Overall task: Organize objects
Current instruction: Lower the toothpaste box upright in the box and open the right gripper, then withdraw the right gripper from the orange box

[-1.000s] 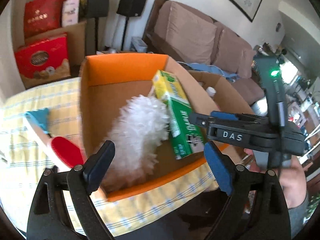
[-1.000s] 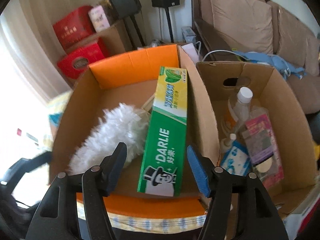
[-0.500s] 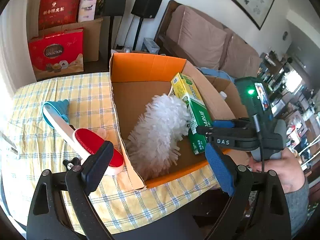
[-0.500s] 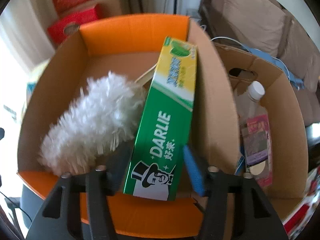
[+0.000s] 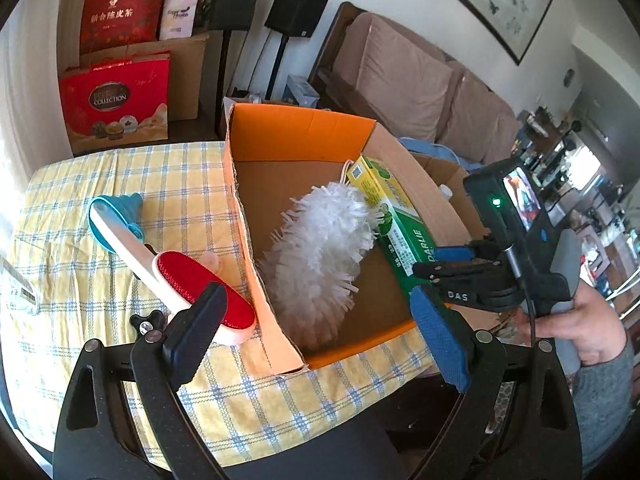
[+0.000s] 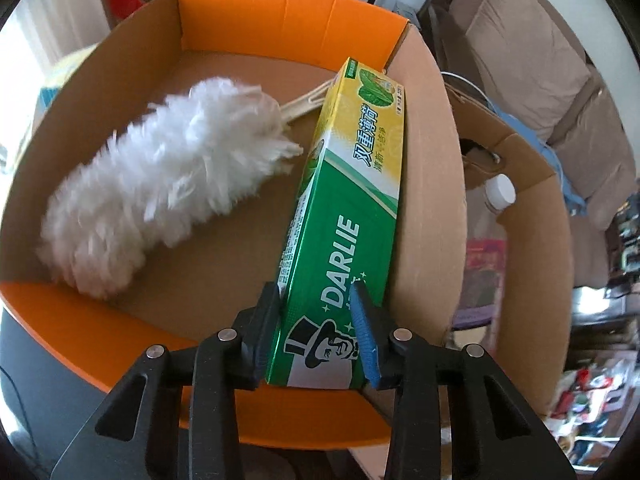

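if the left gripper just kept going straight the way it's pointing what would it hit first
Probably the near left wall of the orange box, or the white duster just inside it. Depth is unclear. The left gripper has open jaws holding nothing.

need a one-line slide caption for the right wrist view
Right tongs, jaws just closing, straddle the near end of the green Darlie toothpaste box beside a white duster in the orange-rimmed cardboard box.

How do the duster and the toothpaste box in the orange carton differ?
The duster is white, fluffy and irregular; the toothpaste box is a rigid green-and-yellow oblong with print. The duster lies free toward the carton's left side; the box lies along its right wall with the right gripper closing on its near end. Both lie lengthwise inside the carton.
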`<state>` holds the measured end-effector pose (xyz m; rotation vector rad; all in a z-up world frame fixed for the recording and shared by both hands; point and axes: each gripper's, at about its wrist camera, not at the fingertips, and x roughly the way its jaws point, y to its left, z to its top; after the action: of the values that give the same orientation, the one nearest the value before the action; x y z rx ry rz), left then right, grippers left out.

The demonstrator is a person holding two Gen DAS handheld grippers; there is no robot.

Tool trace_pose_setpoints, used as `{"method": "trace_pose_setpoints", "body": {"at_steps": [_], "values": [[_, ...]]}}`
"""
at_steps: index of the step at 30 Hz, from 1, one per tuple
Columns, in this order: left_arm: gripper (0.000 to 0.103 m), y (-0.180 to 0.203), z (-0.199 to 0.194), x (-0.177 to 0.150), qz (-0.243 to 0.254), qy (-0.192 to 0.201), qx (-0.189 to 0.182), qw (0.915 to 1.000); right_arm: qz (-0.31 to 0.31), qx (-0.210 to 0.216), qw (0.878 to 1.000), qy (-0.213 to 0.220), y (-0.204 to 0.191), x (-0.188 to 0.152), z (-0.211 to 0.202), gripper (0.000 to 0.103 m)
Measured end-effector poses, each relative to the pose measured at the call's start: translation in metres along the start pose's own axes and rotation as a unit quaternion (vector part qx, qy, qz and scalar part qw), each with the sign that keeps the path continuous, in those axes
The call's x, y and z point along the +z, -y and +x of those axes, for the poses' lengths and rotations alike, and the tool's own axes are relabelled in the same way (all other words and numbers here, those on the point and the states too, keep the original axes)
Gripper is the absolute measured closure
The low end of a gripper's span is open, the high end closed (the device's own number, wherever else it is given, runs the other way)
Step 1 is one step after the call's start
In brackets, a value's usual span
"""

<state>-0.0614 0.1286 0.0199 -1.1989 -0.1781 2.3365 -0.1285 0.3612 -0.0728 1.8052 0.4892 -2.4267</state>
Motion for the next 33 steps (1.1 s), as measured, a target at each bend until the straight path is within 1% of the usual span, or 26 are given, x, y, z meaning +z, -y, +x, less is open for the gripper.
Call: {"method": "trace_pose_setpoints", "body": {"at_steps": [3,4,5,7,9,10,12,16,18,21,23,27,30,33], "values": [[0.011,-0.001,0.000,0.000,0.003,-0.002,0.002,1.0000,0.016,0.008,1.000,-0.001,0.005,-0.003,-0.003,0.068],[0.011,-0.001,-0.001,0.000,0.005,-0.002,0.003,1.0000,0.020,0.010,1.000,0.004,0.006,-0.004,-0.004,0.066],[0.010,-0.002,-0.002,-0.001,0.006,-0.002,0.006,1.0000,0.025,0.014,1.000,0.008,0.007,-0.005,-0.007,0.062],[0.007,-0.003,-0.005,-0.001,0.009,0.001,0.014,0.9999,0.037,0.026,0.999,0.022,0.009,-0.007,-0.014,0.059],[0.007,-0.007,-0.008,-0.001,0.009,0.003,0.021,0.9997,0.050,0.041,0.997,0.043,0.009,-0.010,-0.024,0.055],[0.006,-0.009,-0.009,-0.001,0.009,0.005,0.024,0.9997,0.058,0.051,0.996,0.055,0.009,-0.011,-0.030,0.050],[0.000,-0.012,-0.012,-0.001,0.006,0.007,0.031,0.9995,0.074,0.078,0.991,0.084,0.008,-0.014,-0.043,0.046],[0.000,-0.021,-0.021,-0.002,0.007,0.017,0.052,0.9985,0.097,0.130,0.978,0.133,-0.004,-0.012,-0.071,0.037],[0.000,-0.024,-0.025,-0.003,0.008,0.020,0.062,0.9978,0.101,0.142,0.974,0.148,-0.018,-0.006,-0.084,0.037],[0.000,-0.030,-0.032,-0.004,0.007,0.024,0.075,0.9969,0.102,0.158,0.968,0.165,-0.034,-0.007,-0.098,0.031],[0.000,-0.036,-0.037,-0.005,0.003,0.028,0.082,0.9963,0.099,0.157,0.967,0.174,-0.041,-0.007,-0.102,0.024],[0.000,-0.046,-0.048,-0.005,-0.005,0.034,0.093,0.9951,0.093,0.149,0.967,0.186,-0.055,-0.009,-0.110,0.019],[0.000,-0.055,-0.056,-0.006,-0.011,0.040,0.104,0.9937,0.093,0.150,0.965,0.193,-0.061,-0.010,-0.112,0.013],[0.000,-0.062,-0.064,-0.007,-0.018,0.044,0.111,0.9927,0.092,0.156,0.963,0.199,-0.069,-0.010,-0.114,0.005]]}}
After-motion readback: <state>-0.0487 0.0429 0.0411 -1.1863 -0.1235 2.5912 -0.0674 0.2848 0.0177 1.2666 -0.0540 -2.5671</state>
